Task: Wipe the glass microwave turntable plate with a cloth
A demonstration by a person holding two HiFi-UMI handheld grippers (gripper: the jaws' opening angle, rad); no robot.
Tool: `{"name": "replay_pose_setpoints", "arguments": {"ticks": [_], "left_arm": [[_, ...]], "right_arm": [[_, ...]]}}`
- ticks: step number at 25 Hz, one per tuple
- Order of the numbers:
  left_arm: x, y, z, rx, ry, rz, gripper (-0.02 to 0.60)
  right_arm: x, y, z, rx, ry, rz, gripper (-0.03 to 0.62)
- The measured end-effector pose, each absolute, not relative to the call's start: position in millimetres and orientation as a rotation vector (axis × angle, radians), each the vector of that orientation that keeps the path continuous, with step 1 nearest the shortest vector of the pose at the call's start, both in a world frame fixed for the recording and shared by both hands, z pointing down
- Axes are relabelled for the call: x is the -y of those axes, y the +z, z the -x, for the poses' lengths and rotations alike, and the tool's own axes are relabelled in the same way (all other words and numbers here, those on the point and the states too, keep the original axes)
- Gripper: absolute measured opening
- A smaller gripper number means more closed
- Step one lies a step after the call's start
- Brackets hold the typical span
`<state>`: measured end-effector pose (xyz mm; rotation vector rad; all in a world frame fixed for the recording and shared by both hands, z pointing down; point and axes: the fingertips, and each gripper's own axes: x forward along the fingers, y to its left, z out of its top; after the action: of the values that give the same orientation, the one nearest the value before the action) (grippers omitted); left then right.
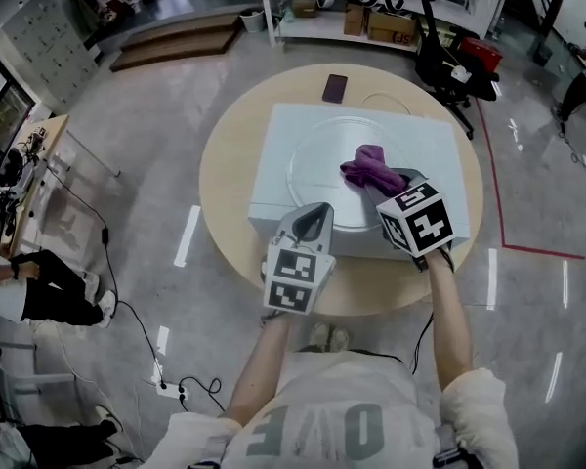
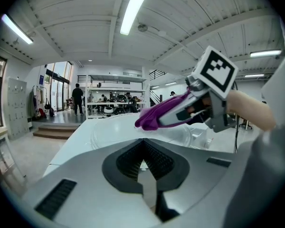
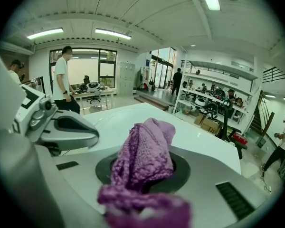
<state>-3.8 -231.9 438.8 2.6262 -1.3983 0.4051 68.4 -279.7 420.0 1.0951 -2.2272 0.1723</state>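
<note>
On box top (image 1: pixel 273 135), plate (image 1: pixel 313 159) lies flat. Cloth (image 1: pixel 369 164) is clamped in R gripper (image 1: pixel 398 189), over plate's right part. L gripper (image 1: pixel 313 219), jaws together and empty, is held at plate's near edge.

The plate (image 1: pixel 313 169) sits on a box (image 1: pixel 276 130) on the round table (image 1: pixel 225 189), cloth (image 1: pixel 369 166) over it.

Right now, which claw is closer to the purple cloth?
Right. The right claw is shut on the purple cloth, holding it over the glass plate. The left claw is apart from the cloth, at the plate's near edge.
</note>
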Motion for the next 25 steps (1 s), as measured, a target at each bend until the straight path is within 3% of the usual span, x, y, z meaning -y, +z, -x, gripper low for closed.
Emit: {"name": "replay_pose_setpoints", "arguments": {"ticks": [16, 25], "left_arm": [[233, 440, 0, 1.398, 0.418, -2.619, -0.005], [232, 441, -1, 1.392, 0.420, -2.616, -0.005]], "right_arm": [[198, 425, -69, 2.260, 0.197, -1.037, 0.048], [293, 375, -94, 2.263, 0.074, -1.230, 0.048]]}}
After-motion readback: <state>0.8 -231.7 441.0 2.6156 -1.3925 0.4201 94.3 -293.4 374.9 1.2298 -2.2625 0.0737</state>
